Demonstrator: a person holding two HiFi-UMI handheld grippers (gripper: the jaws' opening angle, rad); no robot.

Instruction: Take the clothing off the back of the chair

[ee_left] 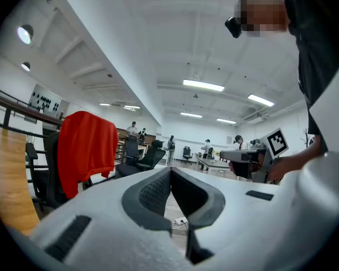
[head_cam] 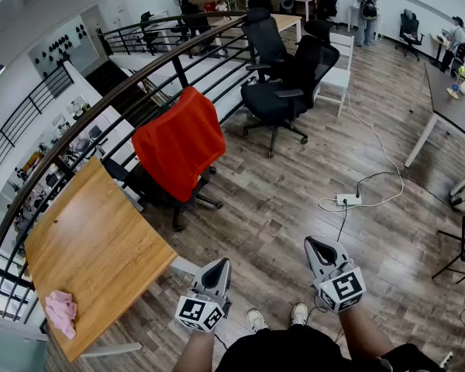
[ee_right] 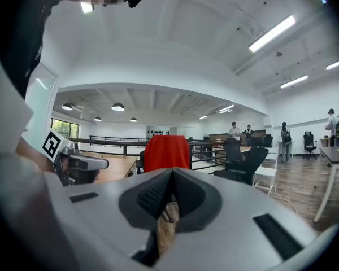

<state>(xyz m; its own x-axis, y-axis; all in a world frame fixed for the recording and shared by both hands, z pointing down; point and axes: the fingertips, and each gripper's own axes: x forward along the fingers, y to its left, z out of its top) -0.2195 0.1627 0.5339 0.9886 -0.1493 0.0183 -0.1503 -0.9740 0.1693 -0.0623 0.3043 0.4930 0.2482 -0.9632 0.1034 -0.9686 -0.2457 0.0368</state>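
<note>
A red garment (head_cam: 178, 142) hangs over the back of a black office chair (head_cam: 159, 192) beside the wooden table (head_cam: 93, 246). It also shows at left in the left gripper view (ee_left: 86, 148) and straight ahead in the right gripper view (ee_right: 166, 153). My left gripper (head_cam: 221, 266) and right gripper (head_cam: 318, 246) are held low near my body, well short of the chair. Both are shut with nothing between the jaws. In the gripper views, the left gripper (ee_left: 170, 171) and right gripper (ee_right: 172, 172) point level toward the chair.
A pink cloth (head_cam: 61, 311) lies on the table's near corner. A curved dark railing (head_cam: 139, 72) runs behind the chair. More black office chairs (head_cam: 283, 84) stand beyond, with a power strip and cable (head_cam: 349, 199) on the wood floor. People stand far back.
</note>
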